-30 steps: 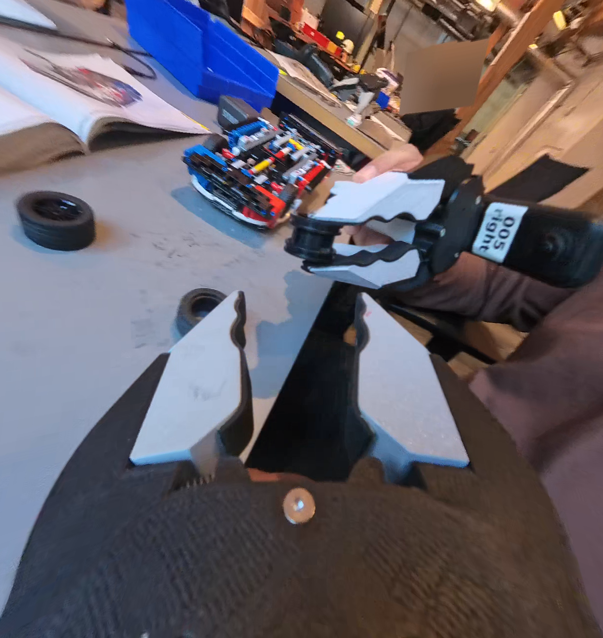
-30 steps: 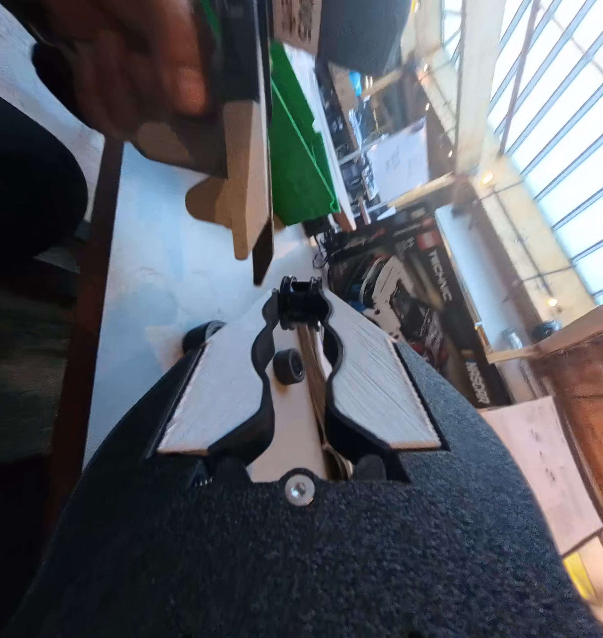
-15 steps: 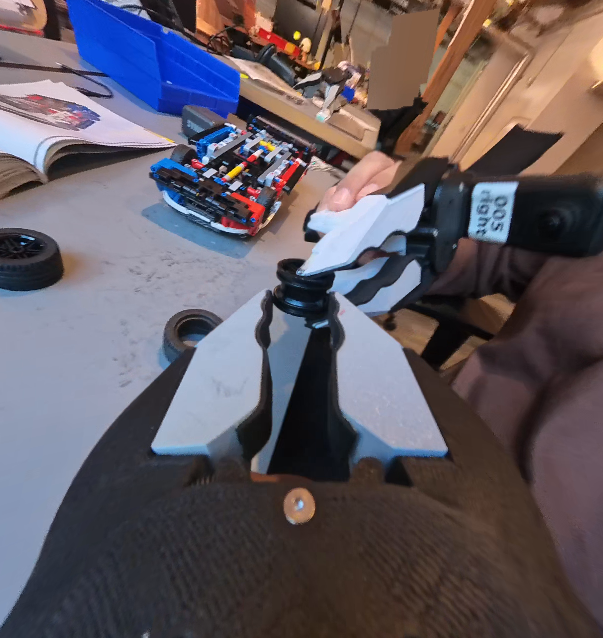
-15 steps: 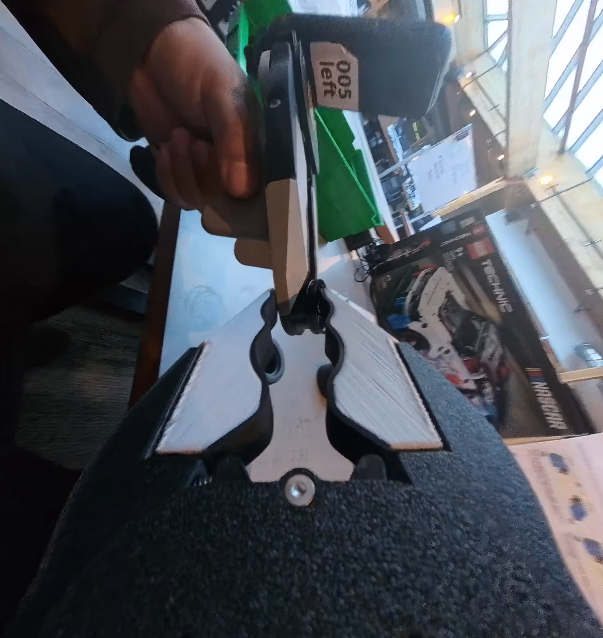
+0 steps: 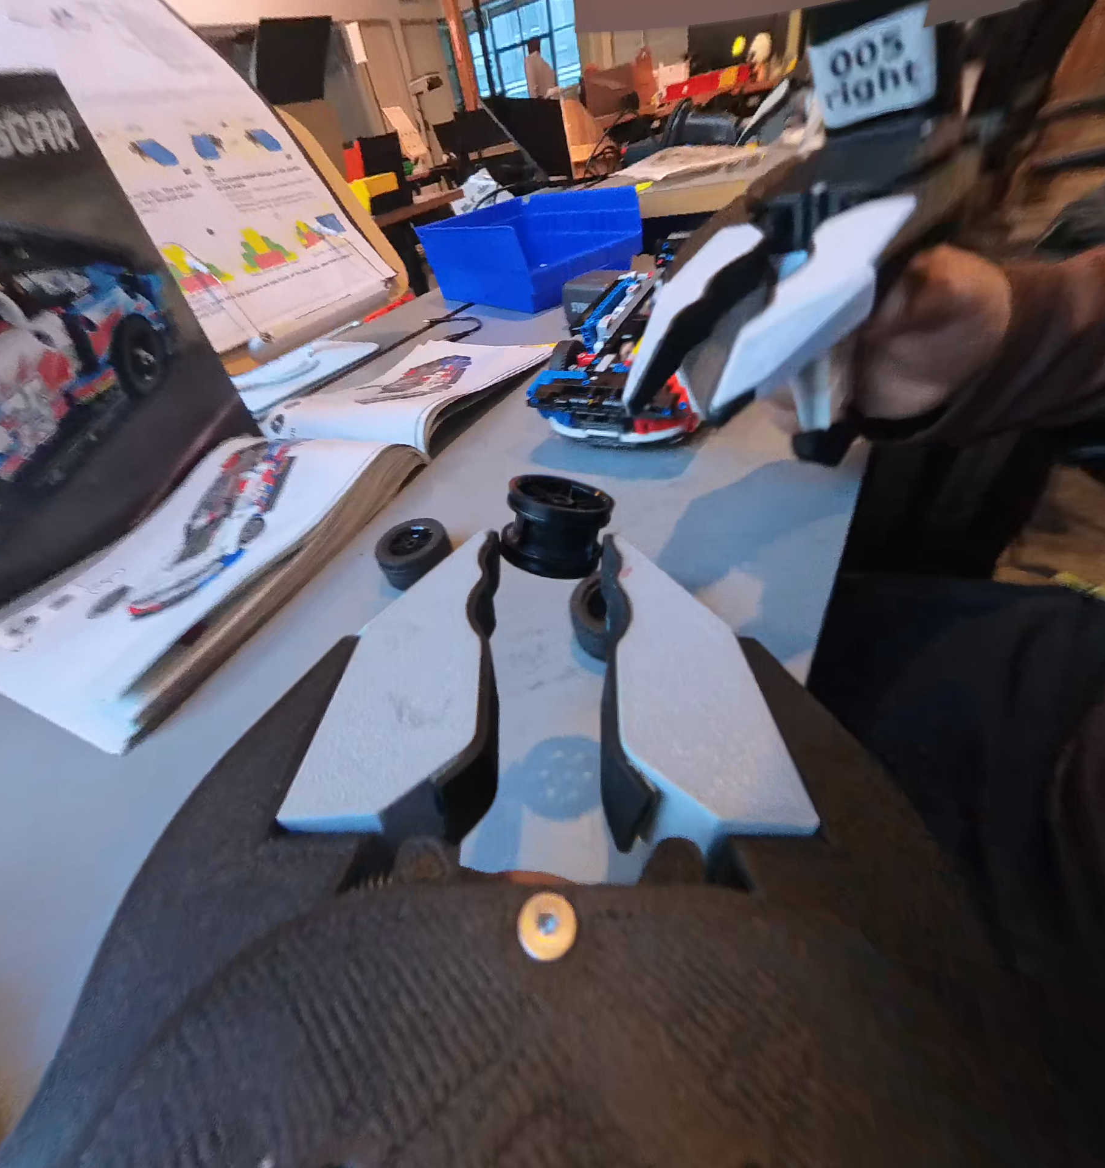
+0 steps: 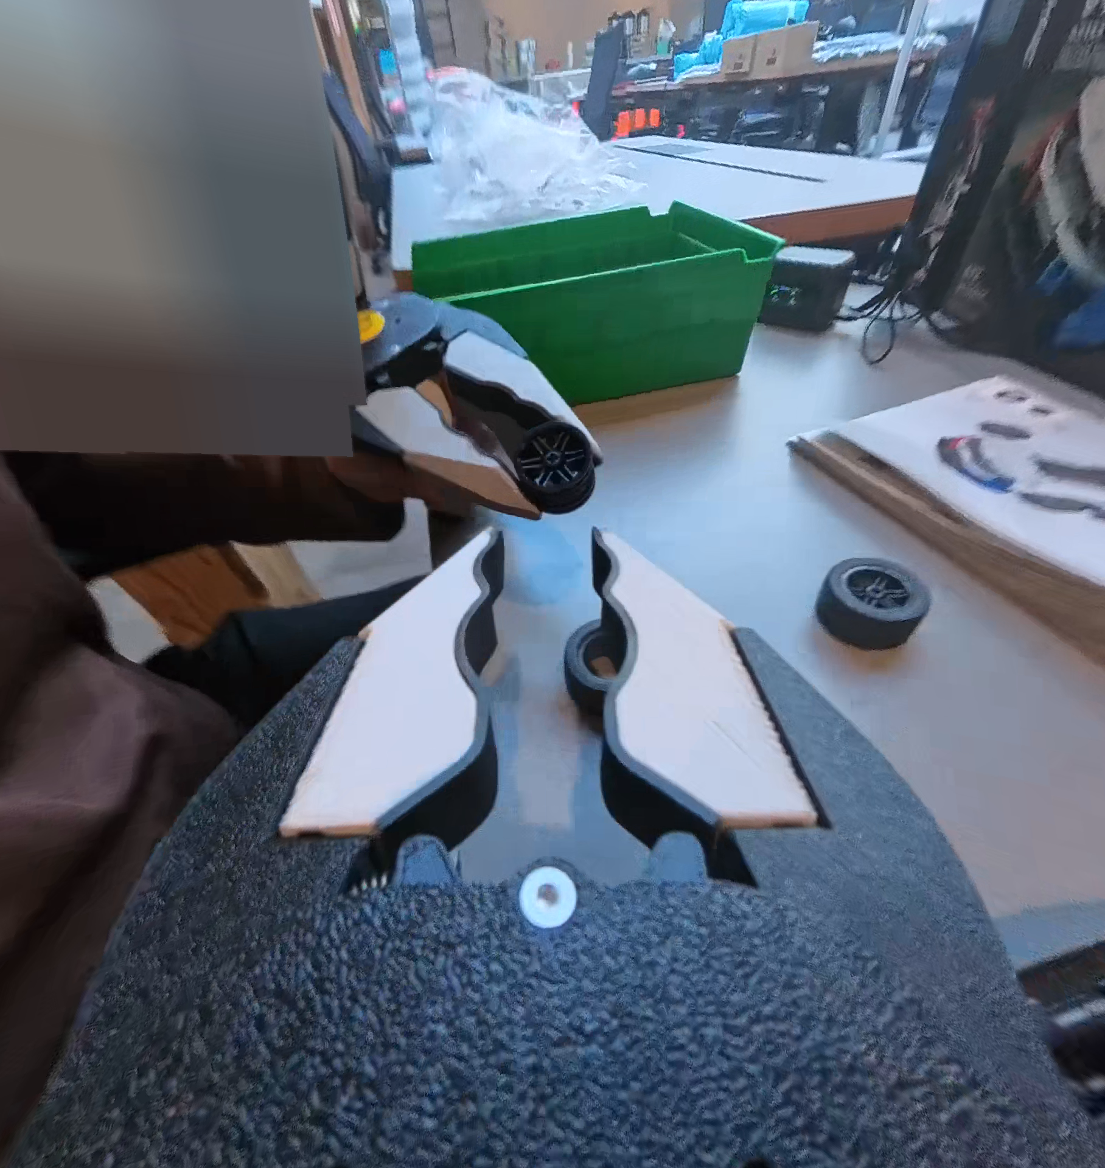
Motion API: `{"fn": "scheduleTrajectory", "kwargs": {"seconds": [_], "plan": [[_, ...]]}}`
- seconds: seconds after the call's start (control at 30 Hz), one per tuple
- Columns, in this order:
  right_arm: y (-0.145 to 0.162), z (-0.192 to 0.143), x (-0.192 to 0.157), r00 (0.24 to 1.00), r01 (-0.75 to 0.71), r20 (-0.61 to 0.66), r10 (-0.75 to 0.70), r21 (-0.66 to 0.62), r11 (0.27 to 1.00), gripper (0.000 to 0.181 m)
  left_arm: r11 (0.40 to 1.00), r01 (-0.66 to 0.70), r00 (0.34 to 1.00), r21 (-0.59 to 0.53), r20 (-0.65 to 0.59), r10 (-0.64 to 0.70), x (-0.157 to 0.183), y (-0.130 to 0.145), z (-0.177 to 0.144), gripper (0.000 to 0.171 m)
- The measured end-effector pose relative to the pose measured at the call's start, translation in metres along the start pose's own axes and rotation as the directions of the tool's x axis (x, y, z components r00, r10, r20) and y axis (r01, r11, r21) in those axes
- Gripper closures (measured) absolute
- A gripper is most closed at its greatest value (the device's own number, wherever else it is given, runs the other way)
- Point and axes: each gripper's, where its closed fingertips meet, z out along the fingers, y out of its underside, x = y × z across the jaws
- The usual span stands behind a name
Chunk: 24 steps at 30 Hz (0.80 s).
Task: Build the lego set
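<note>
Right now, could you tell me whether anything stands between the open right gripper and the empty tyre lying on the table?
Nothing visible does. The empty tyre lies on the bare table just beneath the open right gripper, partly hidden by its finger; the left gripper, holding the wheel rim, is farther off.

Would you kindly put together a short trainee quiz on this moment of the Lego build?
1. True or false: the right gripper is clamped on a part.
2. What does the left gripper hold? A) bare black plastic wheel rim B) empty black rubber tyre C) blue plastic bin
3. Fill in: the complete black wheel with tyre fitted lies on the grey table beside the open ____ booklet.

Key: 1 false; 2 A; 3 instruction.
</note>
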Motion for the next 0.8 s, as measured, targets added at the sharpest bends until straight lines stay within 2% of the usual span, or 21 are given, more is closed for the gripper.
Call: {"fn": "scheduleTrajectory", "kwargs": {"seconds": [0.13, 0.27, 0.4, 0.63, 0.8], "plan": [[0.0, 0.002, 0.008, 0.981, -0.189, 0.051, 0.188, 0.01, 0.982, 0.158, 0.976, -0.203, 0.976, -0.081, 0.06, 0.208, -0.001, 0.012, 0.005, 0.142], [0.008, 0.018, 0.014, 0.967, -0.249, 0.045, 0.252, -0.058, 0.967, 0.146, 0.947, -0.307, 0.946, -0.095, 0.078, 0.315, 0.007, 0.012, 0.017, 0.143], [0.019, 0.033, 0.01, 0.958, -0.265, 0.077, 0.276, -0.126, 0.956, 0.144, 0.933, -0.352, 0.926, -0.07, 0.121, 0.358, 0.01, 0.005, 0.025, 0.143], [0.017, 0.032, 0.016, 0.96, -0.271, 0.045, 0.278, -0.114, 0.956, 0.151, 0.919, -0.386, 0.91, -0.077, 0.129, 0.393, 0.012, 0.005, 0.031, 0.143], [0.022, 0.028, 0.012, 0.986, -0.167, -0.013, 0.167, -0.173, 0.971, 0.152, 0.89, -0.444, 0.876, -0.106, 0.156, 0.456, 0.018, 0.007, 0.031, 0.143]]}}
